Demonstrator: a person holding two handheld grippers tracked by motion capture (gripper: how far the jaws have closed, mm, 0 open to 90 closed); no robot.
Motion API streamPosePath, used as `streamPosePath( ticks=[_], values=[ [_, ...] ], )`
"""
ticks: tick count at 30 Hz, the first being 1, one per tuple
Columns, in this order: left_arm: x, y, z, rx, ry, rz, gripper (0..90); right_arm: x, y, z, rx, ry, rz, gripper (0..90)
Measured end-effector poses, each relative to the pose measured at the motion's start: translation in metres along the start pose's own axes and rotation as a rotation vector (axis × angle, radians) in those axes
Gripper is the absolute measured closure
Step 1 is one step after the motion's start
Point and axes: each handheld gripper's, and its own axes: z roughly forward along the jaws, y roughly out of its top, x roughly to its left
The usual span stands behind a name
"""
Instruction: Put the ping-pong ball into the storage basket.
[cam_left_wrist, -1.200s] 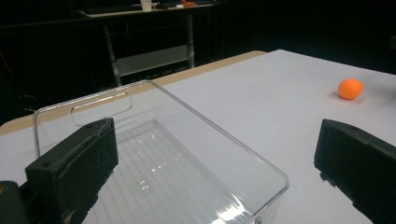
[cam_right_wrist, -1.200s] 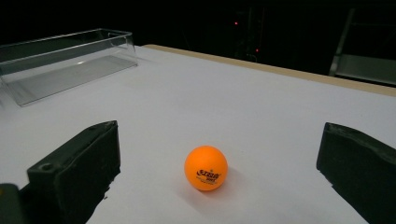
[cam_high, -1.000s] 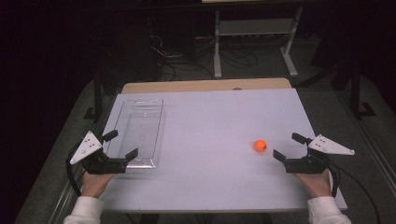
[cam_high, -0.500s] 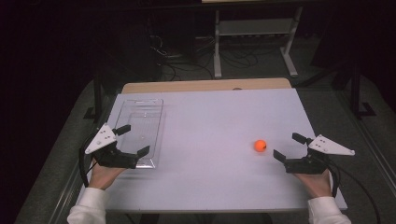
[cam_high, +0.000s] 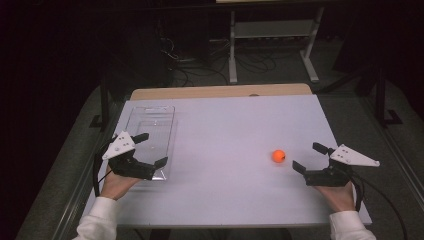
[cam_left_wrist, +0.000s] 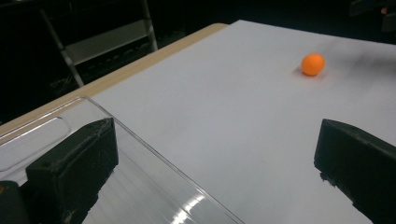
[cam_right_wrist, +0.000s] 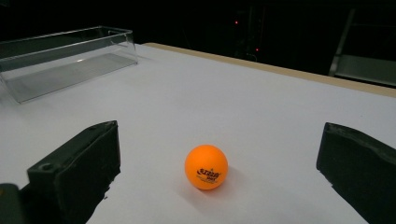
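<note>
Nearest the person, the right gripper (cam_high: 311, 159) rests low on the white counter (cam_high: 225, 200) with its jaws spread wide and holding nothing, and the orange ball (cam_high: 278, 156) lies just beyond them, a little toward the tray — close, but not touching either jaw. In the right gripper view the ball (cam_right_wrist: 206, 166) sits between the two jaws and slightly ahead, its printed logo turned toward the camera. Being round, the ball has no long axis and points no way, so any angle of approach will do. On the far side of the ball from the right gripper, well apart, the left gripper (cam_high: 152, 150) is over the near end of the clear tray (cam_high: 150, 120), jaws also wide apart and empty; one jaw looks to be over the tray's floor and the other outside its long wall, though whether either touches the plastic cannot be told. The tray runs lengthwise away from the person. The step in hand looks like the reach for the ball — likely to carry it to the tray. The next move calls for sliding the right jaws forward until they straddle the ball, then closing gently so it does not roll or squirt away.
</note>
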Motion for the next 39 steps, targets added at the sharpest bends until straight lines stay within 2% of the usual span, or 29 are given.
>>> streamPosePath(
  ticks=[3, 14, 22, 29, 32, 39],
  values=[
    [-0.002, 0.001, 0.003, 0.016, -0.003, 0.011, 0.0, 0.001, 0.0, 0.0, -0.001, 0.002, -0.001, 0.0],
    [-0.012, 0.016, 0.024, 0.061, -0.064, 0.057, 0.0, 0.001, 0.0, 0.001, 0.007, 0.008, -0.001, 0.0],
    [-0.015, 0.028, 0.034, 0.088, -0.08, 0.09, 0.0, 0.003, -0.001, 0.003, 0.014, 0.019, -0.009, 0.0],
    [-0.015, 0.033, 0.045, 0.117, -0.106, 0.095, 0.0, 0.003, 0.0, 0.002, 0.014, 0.019, -0.009, 0.0],
    [-0.017, 0.037, 0.051, 0.148, -0.12, 0.111, 0.0, 0.003, 0.0, 0.001, 0.013, 0.021, -0.008, 0.0],
    [-0.019, 0.048, 0.059, 0.159, -0.14, 0.13, 0.0, 0.003, -0.001, 0.002, 0.02, 0.022, -0.01, 0.0]
  ],
)
